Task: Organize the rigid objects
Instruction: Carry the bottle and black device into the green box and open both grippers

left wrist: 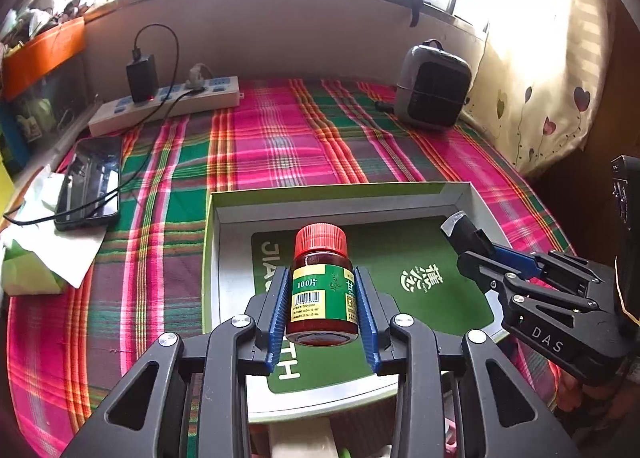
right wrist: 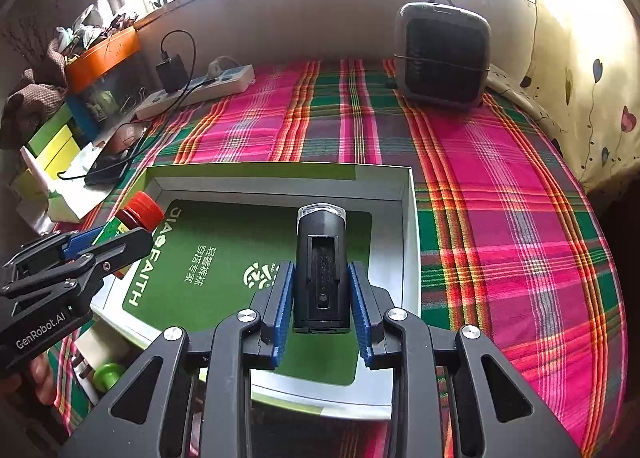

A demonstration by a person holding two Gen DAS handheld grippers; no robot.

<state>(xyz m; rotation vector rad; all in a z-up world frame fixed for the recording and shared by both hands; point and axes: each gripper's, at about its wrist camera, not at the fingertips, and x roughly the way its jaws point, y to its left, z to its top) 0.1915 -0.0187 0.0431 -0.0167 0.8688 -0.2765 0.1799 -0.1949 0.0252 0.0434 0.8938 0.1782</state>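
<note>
My left gripper (left wrist: 322,286) is shut on a brown pill bottle (left wrist: 322,290) with a red cap and a green label, held above the near left part of a shallow white box (left wrist: 344,200) with a green card in its bottom. My right gripper (right wrist: 320,290) is shut on a black flashlight-like device (right wrist: 321,270) with a clear tip, held above the box (right wrist: 408,218). In the left wrist view the right gripper (left wrist: 476,242) comes in from the right with the black device (left wrist: 460,226). The right wrist view shows the left gripper (right wrist: 116,238) and the bottle (right wrist: 138,214) at the left.
The box lies on a pink and green plaid cloth (left wrist: 280,138). At the back stand a white power strip (left wrist: 168,106) with a black charger, and a grey heater (left wrist: 434,86). A phone (left wrist: 90,182) and a tissue pack (left wrist: 36,254) lie left. A green object (right wrist: 108,374) sits near the front.
</note>
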